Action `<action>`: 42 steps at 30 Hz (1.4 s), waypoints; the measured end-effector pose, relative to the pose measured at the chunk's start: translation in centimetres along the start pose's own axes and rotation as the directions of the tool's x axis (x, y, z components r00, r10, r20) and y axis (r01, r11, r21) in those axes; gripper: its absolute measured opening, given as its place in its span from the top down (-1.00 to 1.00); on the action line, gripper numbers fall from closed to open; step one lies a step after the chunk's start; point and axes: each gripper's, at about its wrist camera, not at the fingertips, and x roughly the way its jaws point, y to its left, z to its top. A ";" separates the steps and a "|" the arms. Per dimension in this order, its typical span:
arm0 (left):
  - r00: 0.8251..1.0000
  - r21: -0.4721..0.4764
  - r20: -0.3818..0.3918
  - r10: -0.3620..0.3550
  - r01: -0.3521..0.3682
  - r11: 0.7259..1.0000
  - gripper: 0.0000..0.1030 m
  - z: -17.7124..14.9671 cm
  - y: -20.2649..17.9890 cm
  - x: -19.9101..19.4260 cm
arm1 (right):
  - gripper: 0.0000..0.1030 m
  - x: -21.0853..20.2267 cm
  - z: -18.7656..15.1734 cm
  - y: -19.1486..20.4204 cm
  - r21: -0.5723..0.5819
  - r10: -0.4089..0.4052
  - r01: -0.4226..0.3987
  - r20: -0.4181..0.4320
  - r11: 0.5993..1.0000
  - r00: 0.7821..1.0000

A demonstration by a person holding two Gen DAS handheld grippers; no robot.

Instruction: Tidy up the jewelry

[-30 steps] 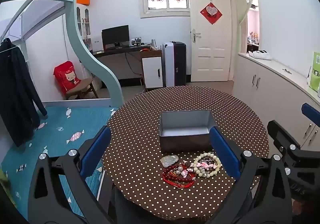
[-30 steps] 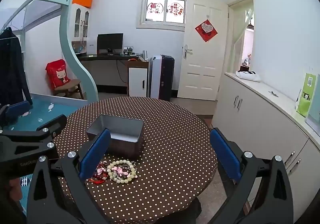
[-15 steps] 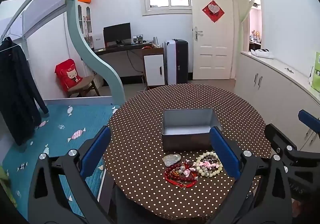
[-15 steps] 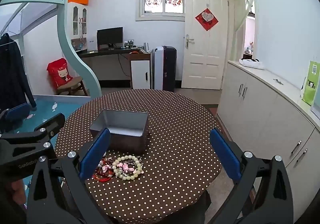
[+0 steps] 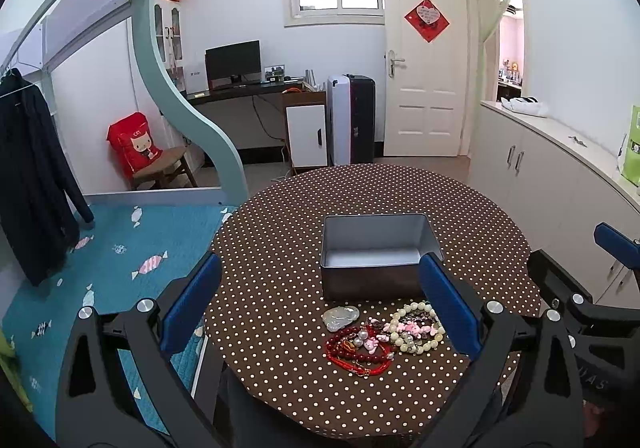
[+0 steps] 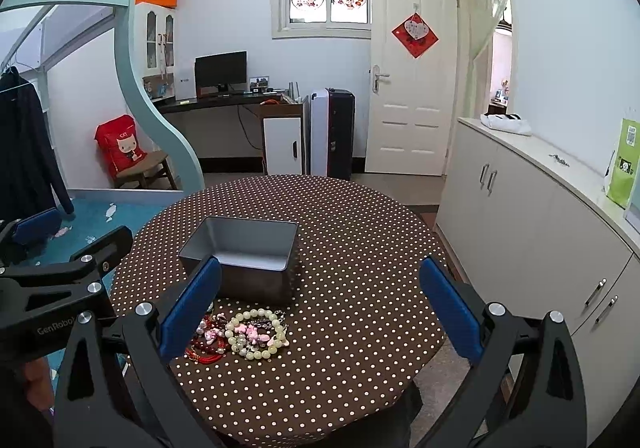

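Both grippers, left gripper [image 5: 320, 302] and right gripper [image 6: 320, 302], are hovering with jaws wide apart above the dotted table [image 5: 280, 215], near the jewelry pile [image 5: 380, 336] lying before the tin box [image 5: 376, 260].

Each gripper is black plastic with two long fingers shaped like open frames. The left gripper [image 5: 320, 312] and the right gripper [image 6: 320, 312] both wear flat blue pads [image 5: 191, 306] on the inside of the fingers. Round silver screws [image 5: 145, 304] sit at the joints — shiny ones. White letters [image 6: 56, 328] mark the left gripper's side.
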 end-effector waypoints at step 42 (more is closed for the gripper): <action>1.000 0.002 -0.026 0.004 -0.004 1.000 -0.90 0.4 -0.3 1.2 | -0.86 1.0 0.0 0.2 -0.003 0.007 -0.007 -0.033 1.000 0.999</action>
